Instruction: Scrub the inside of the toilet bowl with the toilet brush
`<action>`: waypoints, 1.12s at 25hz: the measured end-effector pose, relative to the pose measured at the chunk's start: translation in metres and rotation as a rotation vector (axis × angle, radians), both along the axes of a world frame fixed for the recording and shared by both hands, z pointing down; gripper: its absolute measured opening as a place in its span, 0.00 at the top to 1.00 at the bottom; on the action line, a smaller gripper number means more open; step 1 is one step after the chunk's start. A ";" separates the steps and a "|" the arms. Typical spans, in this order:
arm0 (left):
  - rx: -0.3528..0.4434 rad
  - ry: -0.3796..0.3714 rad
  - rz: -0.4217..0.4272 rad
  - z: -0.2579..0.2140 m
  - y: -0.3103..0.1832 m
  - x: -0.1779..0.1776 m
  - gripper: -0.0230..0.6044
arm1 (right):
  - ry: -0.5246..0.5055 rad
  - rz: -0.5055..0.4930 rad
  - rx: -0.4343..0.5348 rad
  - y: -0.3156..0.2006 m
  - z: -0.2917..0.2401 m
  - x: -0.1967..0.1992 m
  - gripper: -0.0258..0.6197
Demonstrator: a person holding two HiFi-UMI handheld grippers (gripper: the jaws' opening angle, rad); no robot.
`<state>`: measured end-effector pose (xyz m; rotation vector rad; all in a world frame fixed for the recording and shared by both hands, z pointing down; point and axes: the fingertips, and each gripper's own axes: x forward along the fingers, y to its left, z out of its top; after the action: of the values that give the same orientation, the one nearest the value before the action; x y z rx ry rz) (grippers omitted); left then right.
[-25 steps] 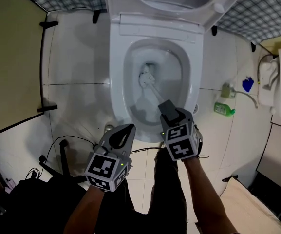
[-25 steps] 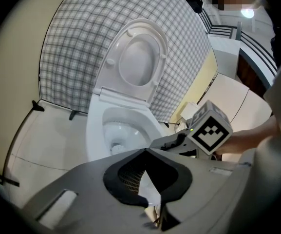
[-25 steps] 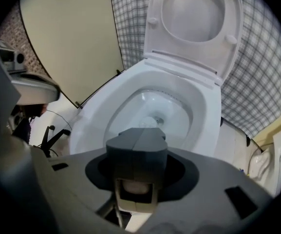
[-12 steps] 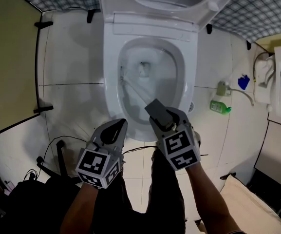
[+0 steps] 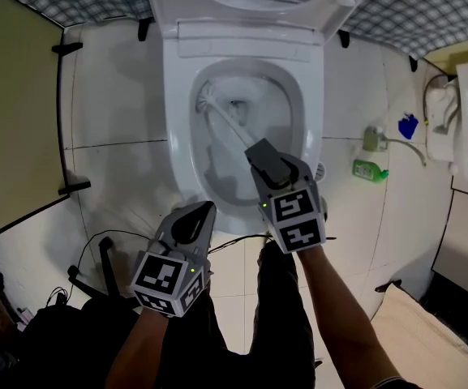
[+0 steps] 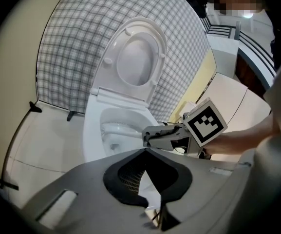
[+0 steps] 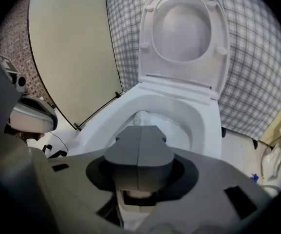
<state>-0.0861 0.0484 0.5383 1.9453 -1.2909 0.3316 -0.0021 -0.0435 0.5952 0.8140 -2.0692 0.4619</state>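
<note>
Two grippers, one at work: bristles are on the far-left wall of the bowl.
Right gripper (image 5: 259,154) is clamped on the handle of the toilet brush (image 5: 227,122) and angled steeply down, with the bristle head pressed against the far-left inner wall of the toilet bowl (image 5: 313,136), just under the rim. Left gripper (image 5: 196,219) hangs near the bowl's near edge, jaws together on nothing, clear of the brush. To do this well, I'd say: hold firmly so the handle can't twist, push the bristles into the porcelain, and sweep short strokes round under the rim, then down toward the bottom. No upward flicks, which could splash.
</note>
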 end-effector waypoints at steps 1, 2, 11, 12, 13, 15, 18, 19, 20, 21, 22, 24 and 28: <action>-0.002 -0.001 0.001 0.000 0.000 0.000 0.95 | 0.005 0.009 0.010 -0.002 0.000 0.003 0.68; -0.003 -0.004 0.003 0.000 0.001 -0.001 0.95 | 0.008 0.021 0.018 -0.005 0.000 0.006 0.69; -0.010 -0.016 0.000 0.001 0.002 -0.008 0.95 | 0.050 0.175 0.054 -0.035 -0.012 0.058 0.69; -0.010 -0.017 -0.001 0.001 0.002 -0.009 0.95 | 0.059 0.194 0.053 -0.036 -0.013 0.065 0.69; -0.010 -0.017 -0.002 0.001 0.002 -0.010 0.95 | 0.068 0.213 0.050 -0.036 -0.014 0.071 0.68; -0.009 -0.014 -0.007 -0.001 0.002 -0.012 0.95 | 0.090 0.243 0.043 -0.033 -0.016 0.083 0.68; -0.006 -0.008 -0.016 -0.001 0.001 -0.015 0.95 | 0.134 0.253 0.033 -0.026 -0.017 0.095 0.68; -0.006 -0.006 -0.019 -0.001 0.001 -0.015 0.95 | 0.146 0.249 0.031 -0.024 -0.017 0.096 0.68; -0.006 -0.003 -0.022 -0.001 0.001 -0.016 0.95 | 0.152 0.246 0.029 -0.023 -0.016 0.096 0.68; -0.006 -0.001 -0.024 -0.001 0.001 -0.016 0.95 | 0.151 0.244 0.026 -0.022 -0.016 0.096 0.68; -0.007 0.001 -0.025 -0.001 0.002 -0.016 0.95 | 0.146 0.239 0.022 -0.023 -0.015 0.093 0.68; -0.009 0.004 -0.027 0.000 0.004 -0.017 0.95 | 0.128 0.216 0.015 -0.024 -0.012 0.083 0.68; -0.017 -0.001 -0.035 0.003 0.009 -0.022 0.95 | 0.067 0.100 -0.021 -0.021 -0.006 0.041 0.68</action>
<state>-0.1083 0.0570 0.5412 1.9062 -1.3172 0.3248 0.0394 -0.0647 0.5891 0.9112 -1.9658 0.5029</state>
